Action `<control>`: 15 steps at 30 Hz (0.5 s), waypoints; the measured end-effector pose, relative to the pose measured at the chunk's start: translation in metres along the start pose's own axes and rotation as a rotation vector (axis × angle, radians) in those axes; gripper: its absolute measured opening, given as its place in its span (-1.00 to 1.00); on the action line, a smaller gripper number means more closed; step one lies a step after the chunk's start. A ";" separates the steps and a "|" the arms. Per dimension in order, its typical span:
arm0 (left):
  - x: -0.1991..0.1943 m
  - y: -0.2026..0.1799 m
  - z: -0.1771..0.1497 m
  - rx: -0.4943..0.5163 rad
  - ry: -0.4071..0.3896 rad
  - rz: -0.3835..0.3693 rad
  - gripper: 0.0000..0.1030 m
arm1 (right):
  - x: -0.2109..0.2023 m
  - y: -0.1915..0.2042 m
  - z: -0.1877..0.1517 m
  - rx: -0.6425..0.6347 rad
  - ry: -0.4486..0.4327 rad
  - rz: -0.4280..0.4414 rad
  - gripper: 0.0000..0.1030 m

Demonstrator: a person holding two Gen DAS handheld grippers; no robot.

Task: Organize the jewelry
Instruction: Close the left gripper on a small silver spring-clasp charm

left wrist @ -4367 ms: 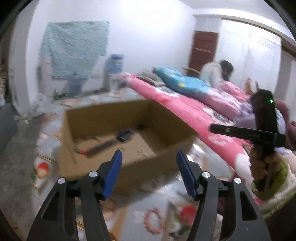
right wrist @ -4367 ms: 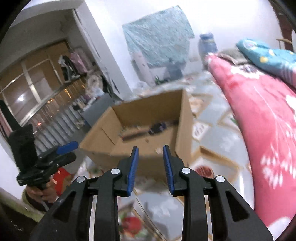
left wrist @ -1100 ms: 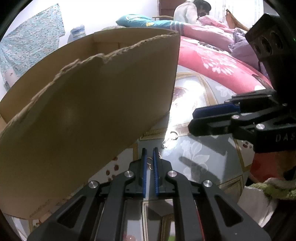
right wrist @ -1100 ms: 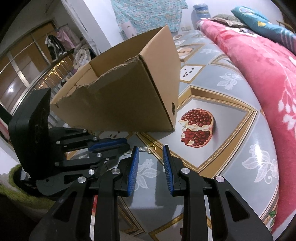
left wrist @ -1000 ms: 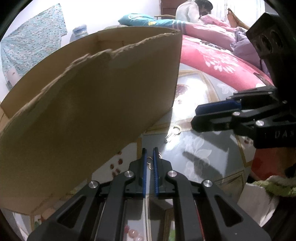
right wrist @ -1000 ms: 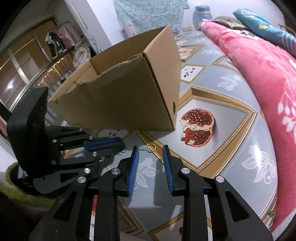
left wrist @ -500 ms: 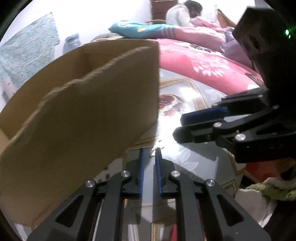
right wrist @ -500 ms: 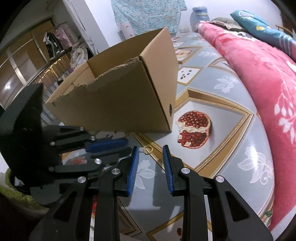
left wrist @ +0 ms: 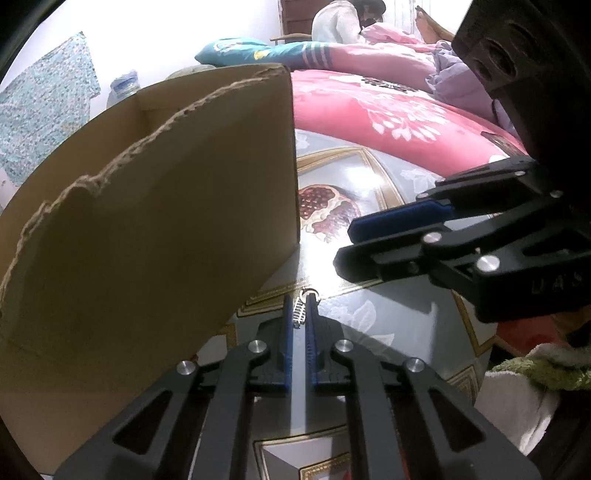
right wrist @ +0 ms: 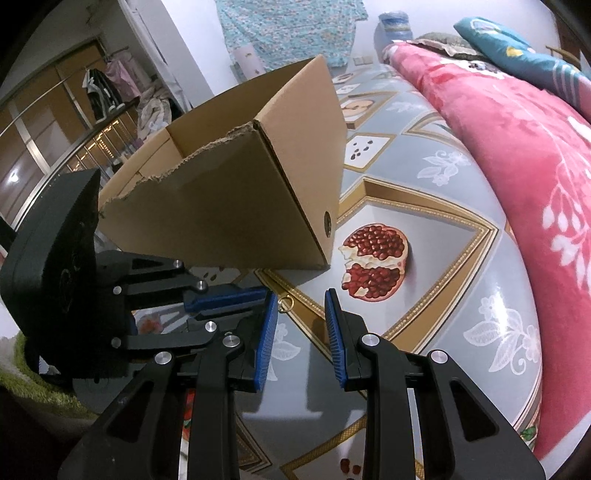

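Note:
A small silver earring [left wrist: 300, 309], a coiled piece with a ring at its end, lies on the patterned floor mat by the near corner of a cardboard box [left wrist: 147, 240]. My left gripper [left wrist: 300, 301] points down at it. Its jaws are closing, with the earring between the blue pads and the ring poking out past the tips. In the right wrist view the ring [right wrist: 285, 305] shows just beyond the left gripper [right wrist: 266, 295]. My right gripper [right wrist: 298, 320] hovers open above the mat right beside it, holding nothing. It is seen from the left as the right gripper [left wrist: 349, 240].
The open box [right wrist: 240, 199], with a torn front rim, stands on the mat beside a printed pomegranate [right wrist: 375, 264]. A bed with a pink blanket [right wrist: 517, 129] runs along the right. A person [left wrist: 332, 26] sits far back on the bed.
My left gripper moved forward along the box corner to the earring, parted its jaws a little, then closed them around it. The right gripper has stayed still and open.

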State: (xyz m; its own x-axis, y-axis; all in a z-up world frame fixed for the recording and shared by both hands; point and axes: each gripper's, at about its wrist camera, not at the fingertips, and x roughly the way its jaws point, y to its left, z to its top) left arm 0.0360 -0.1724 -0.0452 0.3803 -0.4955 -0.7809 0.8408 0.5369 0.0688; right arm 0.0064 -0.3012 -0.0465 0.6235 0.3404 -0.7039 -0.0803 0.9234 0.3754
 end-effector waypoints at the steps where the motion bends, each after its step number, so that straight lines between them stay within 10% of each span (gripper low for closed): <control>1: -0.001 0.000 -0.001 -0.001 -0.001 0.002 -0.89 | 0.000 0.000 0.000 0.000 0.000 0.000 -0.49; 15: -0.010 0.012 -0.011 -0.108 0.011 0.004 -0.92 | 0.007 0.014 -0.002 -0.078 0.010 -0.034 -0.49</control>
State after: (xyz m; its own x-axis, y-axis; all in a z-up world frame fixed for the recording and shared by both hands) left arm 0.0382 -0.1532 -0.0433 0.3789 -0.4863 -0.7874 0.7925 0.6098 0.0047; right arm 0.0082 -0.2858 -0.0479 0.6188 0.3100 -0.7218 -0.1198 0.9453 0.3033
